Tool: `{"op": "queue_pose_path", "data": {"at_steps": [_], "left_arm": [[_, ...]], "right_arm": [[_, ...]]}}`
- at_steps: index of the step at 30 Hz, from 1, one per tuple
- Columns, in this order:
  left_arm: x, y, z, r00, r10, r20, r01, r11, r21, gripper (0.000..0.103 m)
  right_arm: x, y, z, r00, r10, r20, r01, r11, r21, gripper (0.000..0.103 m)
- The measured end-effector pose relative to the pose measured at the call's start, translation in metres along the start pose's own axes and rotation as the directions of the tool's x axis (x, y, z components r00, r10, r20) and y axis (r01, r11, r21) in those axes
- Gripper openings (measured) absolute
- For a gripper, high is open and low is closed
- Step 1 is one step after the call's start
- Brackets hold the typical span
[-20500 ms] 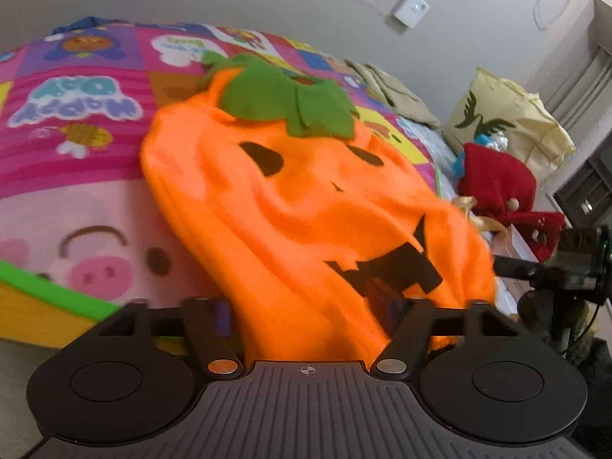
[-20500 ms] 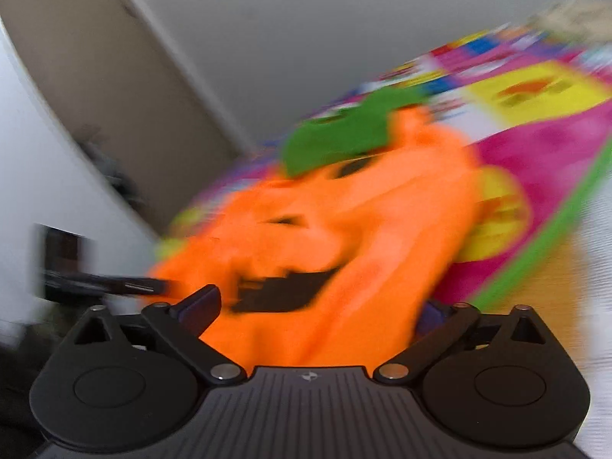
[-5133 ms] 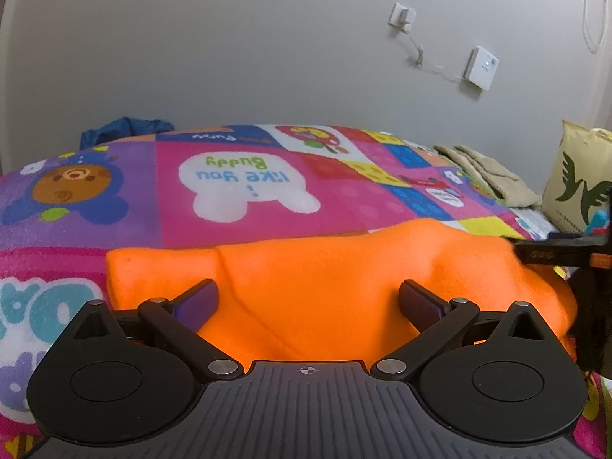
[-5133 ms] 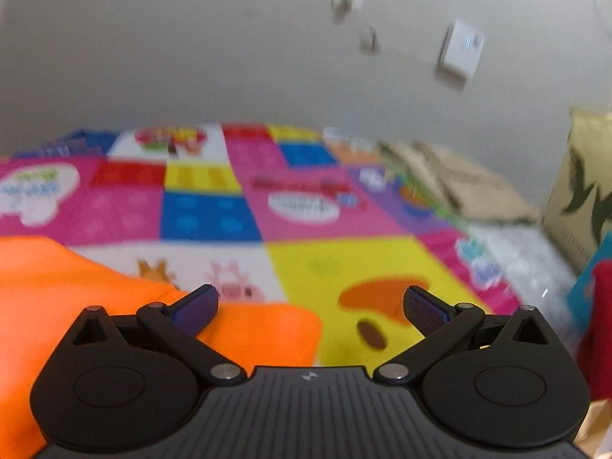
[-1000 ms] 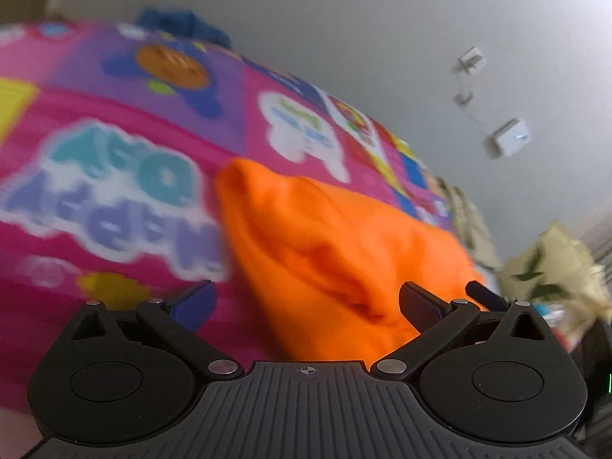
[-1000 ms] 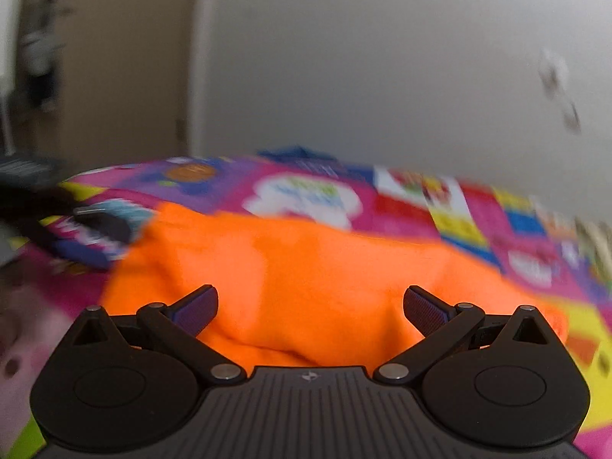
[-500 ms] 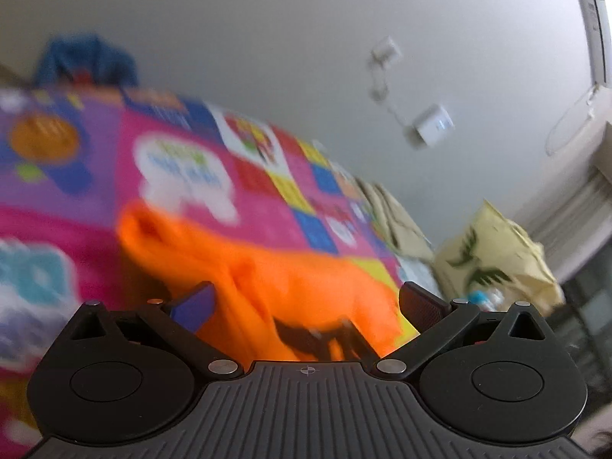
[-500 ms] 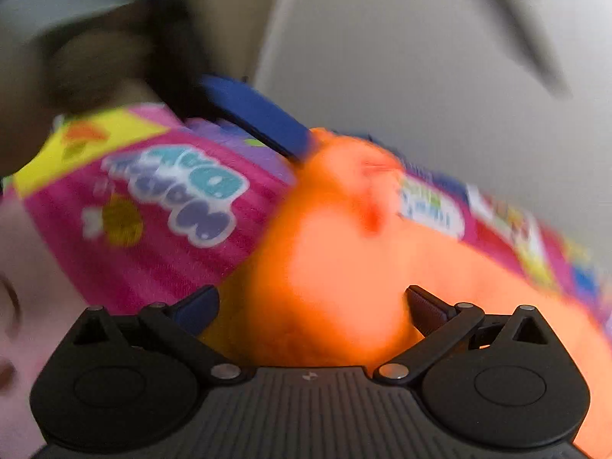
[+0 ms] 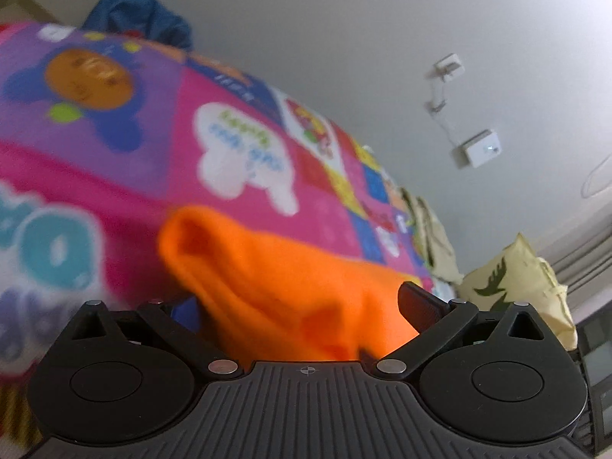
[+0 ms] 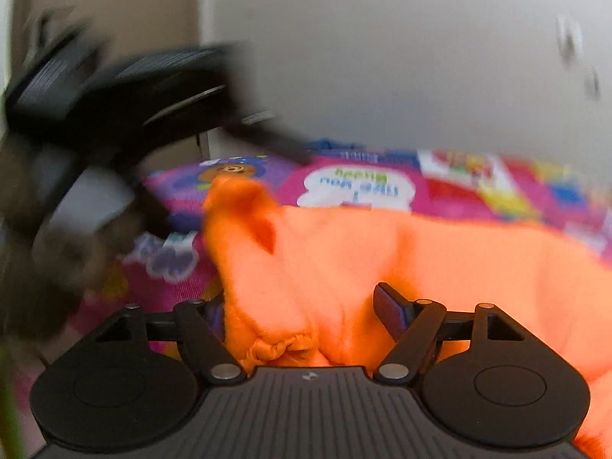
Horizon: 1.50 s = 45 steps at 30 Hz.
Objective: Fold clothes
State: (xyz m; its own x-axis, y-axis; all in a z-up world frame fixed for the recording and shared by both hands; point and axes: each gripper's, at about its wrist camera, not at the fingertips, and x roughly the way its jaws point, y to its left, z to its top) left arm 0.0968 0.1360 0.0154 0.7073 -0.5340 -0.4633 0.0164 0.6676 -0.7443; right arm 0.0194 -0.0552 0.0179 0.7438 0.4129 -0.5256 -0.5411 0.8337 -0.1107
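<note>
Folding the orange costume [image 9: 290, 283] over once more looked like the step in hand, and both grippers were placed for it at one end of the garment, which lay bunched on the patchwork blanket [image 9: 237, 141] of the bed. The left gripper [image 9: 302, 308] stood spread wide, its fingers [image 9: 417, 306] on either side of a raised hump of orange felt without pinching it. The right gripper [image 10: 306, 313] was likewise parted around a gathered, elastic-looking hem [image 10: 283, 344], with cloth between the fingers but no squeeze visible. To do this well, each gripper should probably have closed on all the layers at its own corner, not just the top sheet, since the felt appeared thick and springy and might have slipped from a shallow bite. Lifting both corners together and carrying them level toward the far end would likely have kept the fold edge straight. In the right wrist view the left gripper's body appeared blurred and close, so keeping the two apart seemed wise.
</note>
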Motion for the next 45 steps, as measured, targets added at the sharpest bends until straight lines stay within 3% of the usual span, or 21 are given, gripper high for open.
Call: {"op": "queue_pose_path", "data": {"at_steps": [1,4,7,9,10,12,13,15,18,25,29,33,36,38,41,43,45], "left_arm": [[0.001,-0.007,0.003,1.0,-0.005,0.003,0.005,1.0,0.027,0.098],[0.0,-0.028,0.006,1.0,-0.009,-0.001,0.009,0.994,0.113,0.077],[-0.002,-0.047,0.004,0.999,-0.037,-0.026,0.041,0.982,0.185,0.076],[-0.009,-0.056,0.001,0.998,-0.055,-0.034,0.062,0.969,0.237,0.076],[-0.016,-0.059,0.0,0.998,-0.062,-0.023,0.066,0.962,0.266,0.078],[-0.034,-0.061,0.003,0.996,-0.079,0.033,0.066,0.951,0.301,0.085],[-0.043,-0.058,0.005,0.994,-0.08,0.071,0.054,0.95,0.307,0.095],[-0.058,-0.05,0.01,0.987,-0.069,0.142,0.023,0.952,0.306,0.095],[-0.06,-0.031,0.014,0.987,-0.034,0.155,-0.005,0.97,0.244,0.095],[-0.004,-0.007,-0.001,0.997,-0.068,-0.027,0.072,0.977,0.199,0.096],[0.017,-0.02,-0.006,0.984,-0.151,-0.091,0.168,0.957,0.235,0.096],[0.042,-0.046,-0.007,0.982,-0.141,-0.126,0.172,0.943,0.285,0.096],[0.072,-0.066,-0.009,0.987,-0.039,-0.153,0.09,0.934,0.344,0.096],[0.092,-0.076,-0.011,0.984,0.041,-0.171,0.027,0.926,0.376,0.097],[0.115,-0.081,-0.012,0.972,0.115,-0.204,-0.024,0.917,0.399,0.097],[0.124,-0.079,-0.011,0.964,0.138,-0.227,-0.038,0.917,0.396,0.097],[0.13,-0.082,-0.009,0.96,0.153,-0.234,-0.049,0.915,0.4,0.098]], "right_arm": [[-0.003,0.007,0.0,1.0,-0.019,0.019,0.02,0.998,-0.053,0.073],[0.005,0.023,0.004,0.999,-0.046,0.029,0.05,0.985,-0.163,0.078],[0.018,0.032,0.008,0.995,-0.085,0.045,0.093,0.97,-0.226,0.078],[0.023,0.031,0.012,0.991,-0.12,0.05,0.128,0.967,-0.219,0.062],[0.024,0.027,0.013,0.99,-0.133,0.043,0.139,0.97,-0.2,0.05],[0.021,0.015,0.014,0.99,-0.14,0.033,0.144,0.98,-0.136,0.049],[0.018,0.008,0.014,0.989,-0.146,0.033,0.149,0.983,-0.106,0.049],[0.012,-0.005,0.013,0.988,-0.151,0.028,0.152,0.988,-0.041,0.049],[0.002,-0.023,0.009,0.991,-0.135,0.01,0.134,0.989,0.065,0.049],[-0.01,-0.056,-0.003,0.992,-0.127,-0.008,0.125,0.965,0.229,0.046],[-0.03,-0.084,-0.014,0.994,-0.108,-0.012,0.106,0.937,0.333,0.045],[-0.051,-0.114,-0.03,0.998,-0.054,0.021,0.04,0.901,0.433,0.046],[-0.064,-0.118,-0.038,0.992,-0.122,0.021,0.105,0.921,0.376,0.047],[-0.073,-0.112,-0.037,0.974,-0.224,0.033,0.205,0.934,0.293,0.063],[-0.088,-0.097,-0.033,0.937,-0.33,0.115,0.313,0.939,0.146,0.076],[-0.09,-0.085,-0.03,0.944,-0.289,0.161,0.288,0.957,0.031,0.086],[-0.076,-0.074,-0.03,0.962,-0.233,0.14,0.247,0.965,-0.092,0.089]]}}
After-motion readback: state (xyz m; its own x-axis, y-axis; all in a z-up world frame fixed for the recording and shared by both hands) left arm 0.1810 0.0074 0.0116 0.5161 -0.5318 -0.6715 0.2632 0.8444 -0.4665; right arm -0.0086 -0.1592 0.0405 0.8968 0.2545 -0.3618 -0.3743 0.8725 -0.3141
